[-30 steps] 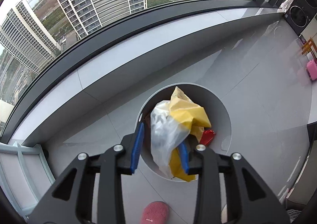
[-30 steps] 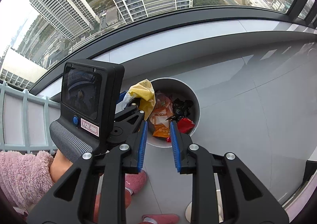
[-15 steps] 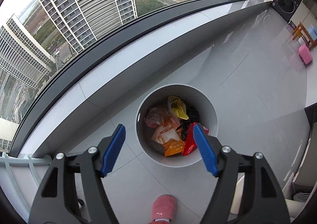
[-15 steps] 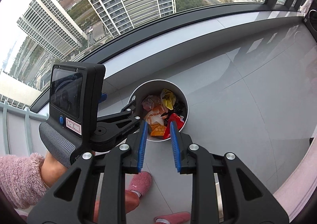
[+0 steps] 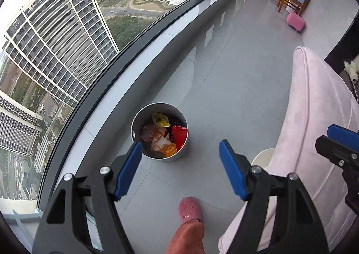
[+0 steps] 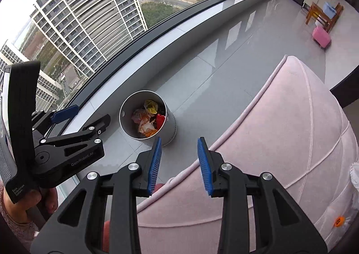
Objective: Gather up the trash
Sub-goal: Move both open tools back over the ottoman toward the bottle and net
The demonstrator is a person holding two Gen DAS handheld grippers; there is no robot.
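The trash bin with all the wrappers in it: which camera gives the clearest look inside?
The left wrist view: the trash bin sits nearly centred and its opening faces the camera, so the wrappers show plainly. The right wrist view shows the same bin more from the side, so its near wall hides part of the contents.

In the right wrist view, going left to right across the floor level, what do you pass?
Left gripper → metal trash bin → pink sofa → pink stool
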